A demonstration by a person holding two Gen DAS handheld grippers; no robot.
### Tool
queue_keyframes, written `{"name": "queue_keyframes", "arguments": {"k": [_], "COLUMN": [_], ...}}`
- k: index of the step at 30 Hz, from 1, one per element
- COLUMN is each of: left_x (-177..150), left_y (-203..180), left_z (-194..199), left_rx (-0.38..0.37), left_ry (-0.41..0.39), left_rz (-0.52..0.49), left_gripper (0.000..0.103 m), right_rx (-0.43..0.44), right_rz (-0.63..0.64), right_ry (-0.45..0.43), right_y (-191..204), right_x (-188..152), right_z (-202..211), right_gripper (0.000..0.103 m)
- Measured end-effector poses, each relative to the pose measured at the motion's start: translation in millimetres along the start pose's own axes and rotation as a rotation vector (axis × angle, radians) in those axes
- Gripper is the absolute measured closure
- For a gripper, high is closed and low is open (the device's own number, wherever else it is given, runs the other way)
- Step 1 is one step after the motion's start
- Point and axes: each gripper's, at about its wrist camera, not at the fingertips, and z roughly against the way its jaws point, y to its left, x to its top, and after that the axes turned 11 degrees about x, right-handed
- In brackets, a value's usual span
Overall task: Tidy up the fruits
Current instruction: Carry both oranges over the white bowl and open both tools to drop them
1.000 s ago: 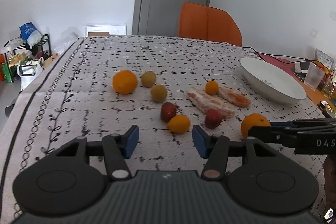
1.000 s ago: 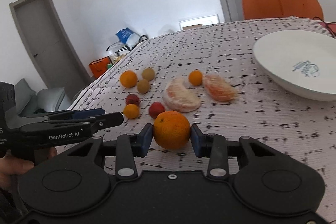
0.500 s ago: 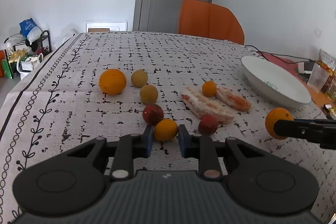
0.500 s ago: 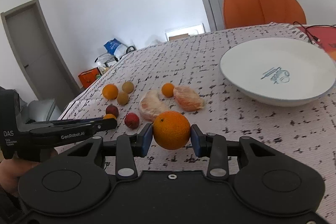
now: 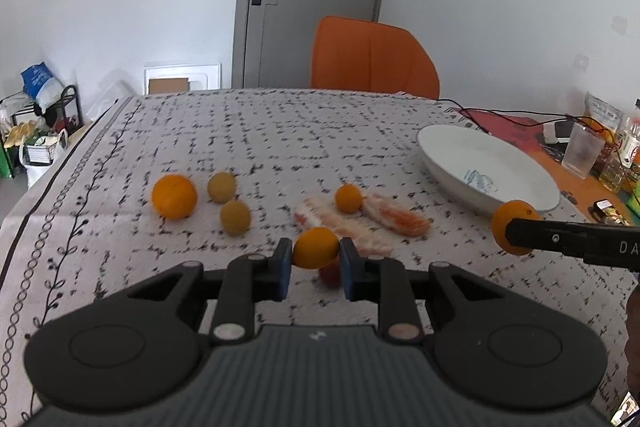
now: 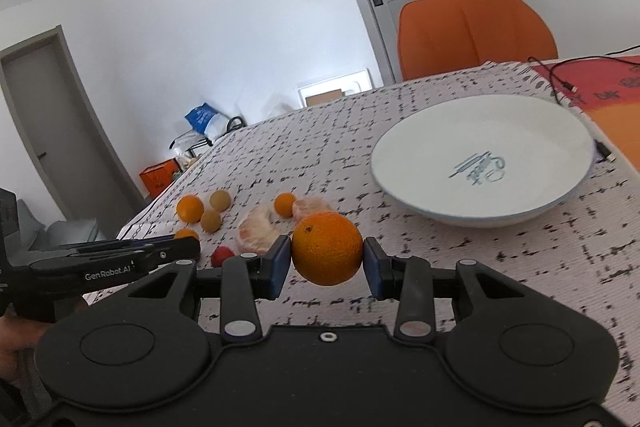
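My left gripper (image 5: 315, 267) is shut on a small orange (image 5: 316, 247) and holds it above the patterned tablecloth. My right gripper (image 6: 326, 265) is shut on a large orange (image 6: 327, 247), lifted off the table in front of the white bowl (image 6: 404, 197); the bowl also shows in the left wrist view (image 5: 440, 169). On the cloth lie another orange (image 5: 174, 196), two yellow-green fruits (image 5: 221, 187), a small mandarin (image 5: 348, 199), peeled citrus segments (image 5: 396, 218) and a red fruit (image 5: 330, 273), partly hidden behind my left fingers.
An orange chair (image 5: 374, 59) stands at the table's far end. A plastic cup (image 5: 582, 153), bottles and a black cable (image 5: 500, 117) are at the far right. A rack with bags (image 5: 40, 123) stands on the floor at the left.
My left gripper closed on the small orange and lifted it. My right gripper rose with the large orange and moved toward the bowl.
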Motion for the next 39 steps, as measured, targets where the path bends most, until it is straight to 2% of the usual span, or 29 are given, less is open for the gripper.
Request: {"name": "queue_keyframes", "arguments": {"k": [21,39], "left_x": [31,52], "left_y": [-66,-112], "left_z": [-16,-40], "left_rx": [-0.099,-0.159], "left_ry": [-0.054,-0.067], "left_rz": [-0.070,-0.123], "left_gripper": [0.079,0.079], "right_rx": [-0.064,-0.091], "right_rz": [-0.027,-0.054], "right_ry": [-0.095,-0.114], "right_y": [-43,-71], "right_x": [16,22], "right_z": [32,30], "right_gripper": [0.066,0.066]}}
